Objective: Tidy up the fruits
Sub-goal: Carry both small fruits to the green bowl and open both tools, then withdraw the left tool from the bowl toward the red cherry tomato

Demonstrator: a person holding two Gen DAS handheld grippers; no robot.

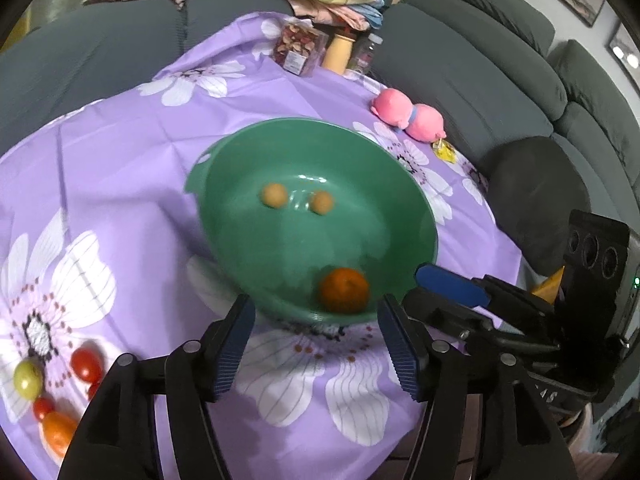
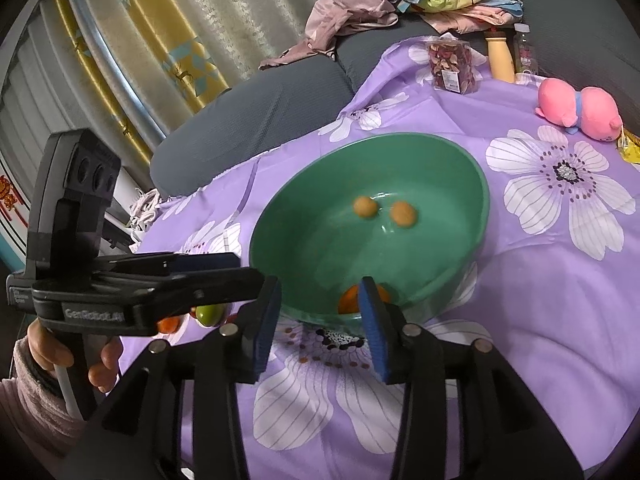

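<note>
Two views, left wrist first:
Left gripper (image 1: pixel 316 344): jaws stand about half open with nothing between the blue pads; they hang over the purple flowered tablecloth (image 1: pixel 132 152) just short of the near rim of the green bowl (image 1: pixel 400 184).
Tangerine (image 1: pixel 343 290): lies inside the bowl against its near wall, just beyond the jaws and a little toward the right pad; it looks blurred.
Two small yellow-brown fruits (image 1: pixel 273 195): sit side by side on the bowl's floor, well beyond the jaws.
Loose fruit on the cloth: a green-yellow fruit (image 1: pixel 27 378), a red cherry tomato (image 1: pixel 86 365) and an orange fruit (image 1: pixel 58 432) lie well to the left of the left jaw, at the picture's lower left edge.
Right gripper, seen from the left: its blue-padded finger (image 1: pixel 450 286) reaches in from the right, beside the bowl's near rim.
Far beyond the jaws: a pink plush toy (image 1: pixel 408 114), a clear box of dried flowers (image 1: pixel 298 46), a grey sofa (image 1: pixel 500 80).

Right wrist view:
Right gripper (image 2: pixel 320 328): jaws are parted a modest way and grip nothing; the tips straddle the bowl's (image 2: pixel 476 184) near rim.
Tangerine (image 2: pixel 348 300): partly hidden behind the right pad, inside the bowl at its near wall.
Two small fruits (image 2: pixel 365 206): on the bowl's floor, beyond the jaws.
Left gripper's body (image 2: pixel 136 288): reaches across just left of the left jaw, held by a hand (image 2: pixel 100 360) in a pale fleece sleeve (image 2: pixel 24 412).
Green fruit (image 2: pixel 210 314): shows under that body, left of the jaws.
</note>
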